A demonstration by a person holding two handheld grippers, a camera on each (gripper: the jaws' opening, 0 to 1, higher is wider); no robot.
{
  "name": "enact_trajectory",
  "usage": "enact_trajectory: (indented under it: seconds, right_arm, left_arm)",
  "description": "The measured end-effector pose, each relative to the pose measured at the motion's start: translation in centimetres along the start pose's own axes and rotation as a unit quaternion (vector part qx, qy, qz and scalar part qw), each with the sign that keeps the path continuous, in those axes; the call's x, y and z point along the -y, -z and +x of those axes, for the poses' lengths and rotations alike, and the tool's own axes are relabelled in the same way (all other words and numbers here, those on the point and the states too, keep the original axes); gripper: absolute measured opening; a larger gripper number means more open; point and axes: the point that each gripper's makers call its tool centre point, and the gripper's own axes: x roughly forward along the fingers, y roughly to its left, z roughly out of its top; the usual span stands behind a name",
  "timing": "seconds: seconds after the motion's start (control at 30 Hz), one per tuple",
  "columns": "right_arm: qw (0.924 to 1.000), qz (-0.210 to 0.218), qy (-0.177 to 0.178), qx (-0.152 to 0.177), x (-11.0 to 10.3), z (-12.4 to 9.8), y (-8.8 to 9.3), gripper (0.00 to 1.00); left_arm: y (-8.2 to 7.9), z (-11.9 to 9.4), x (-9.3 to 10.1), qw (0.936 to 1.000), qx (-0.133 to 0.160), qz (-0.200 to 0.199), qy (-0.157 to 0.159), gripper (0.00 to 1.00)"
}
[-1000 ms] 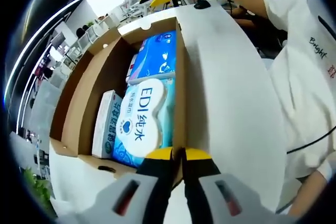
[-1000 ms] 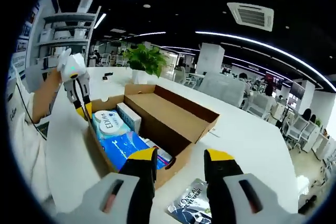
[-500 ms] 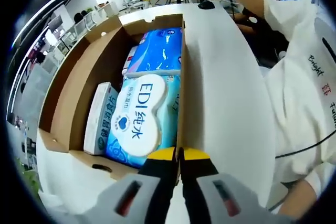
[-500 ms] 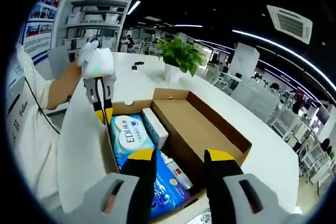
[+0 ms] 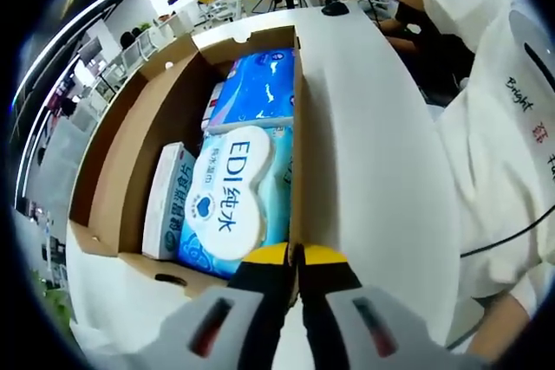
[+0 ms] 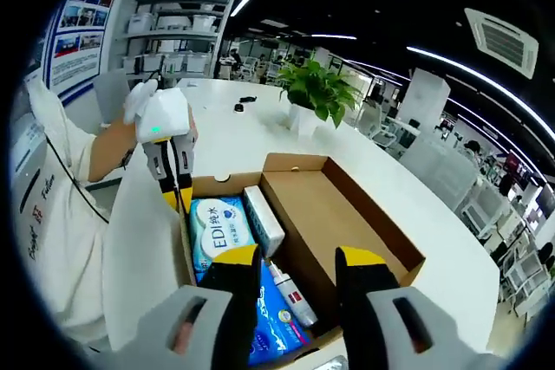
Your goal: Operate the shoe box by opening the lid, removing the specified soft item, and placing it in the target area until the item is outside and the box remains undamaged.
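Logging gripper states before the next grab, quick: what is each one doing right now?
Left gripper: shut on the shoe box wall where the white lid hinges.
Right gripper: open, holding nothing, above the blue pack.

The right gripper (image 6: 295,268), grey with yellow-tipped black jaws standing apart, hangs above an open brown cardboard shoe box (image 6: 368,236) on a white worktop (image 6: 260,132). Inside lie a blue wet-wipe pack with a white heart-shaped label (image 6: 217,230), a narrow white carton (image 6: 264,219) just beside it, and a blue-patterned soft pack (image 6: 277,322). The left gripper (image 6: 179,201) pinches the white lid (image 6: 149,240) at the box's hinge edge. A potted green plant (image 6: 317,93) stands beyond.
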Motion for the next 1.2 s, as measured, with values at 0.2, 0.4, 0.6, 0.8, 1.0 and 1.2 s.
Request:
enact_trajectory:
  seconds: [0.2, 0.4, 0.6, 0.8, 1.0, 1.2]
  right_arm:
    - [0.9997, -0.005, -0.022, -0.009, 0.3, 1.8, -1.0, 0.29]
    - [0.9992, -0.001, -0.041, -0.002, -0.6, 3.5, -0.9, 0.26]
    - [0.9990, -0.012, -0.042, -0.009, -1.0, 4.2, -0.6, 0.30]
    - [0.9985, -0.003, -0.055, -0.003, -1.4, 4.7, -0.9, 0.26]
    - [0.9972, -0.017, -0.068, -0.027, -2.6, 6.4, -0.1, 0.24]
    - [0.9959, -0.045, -0.069, -0.038, -3.1, 7.4, 0.0, 0.24]
  left_arm:
    - [0.0, 0.0, -0.1, 0.9999, -0.003, -0.010, -0.009, 0.04]
    - [-0.1, 0.1, 0.0, 1.0000, 0.006, -0.001, -0.001, 0.04]
    - [0.0, 0.0, 0.1, 1.0000, 0.007, 0.001, -0.002, 0.03]
    - [0.0, 0.1, 0.0, 0.9998, -0.001, -0.021, 0.001, 0.03]
    - [0.0, 0.1, 0.2, 1.0000, 0.000, -0.004, 0.005, 0.03]
    - [0.0, 0.1, 0.2, 0.9998, 0.001, 0.020, 0.002, 0.03]
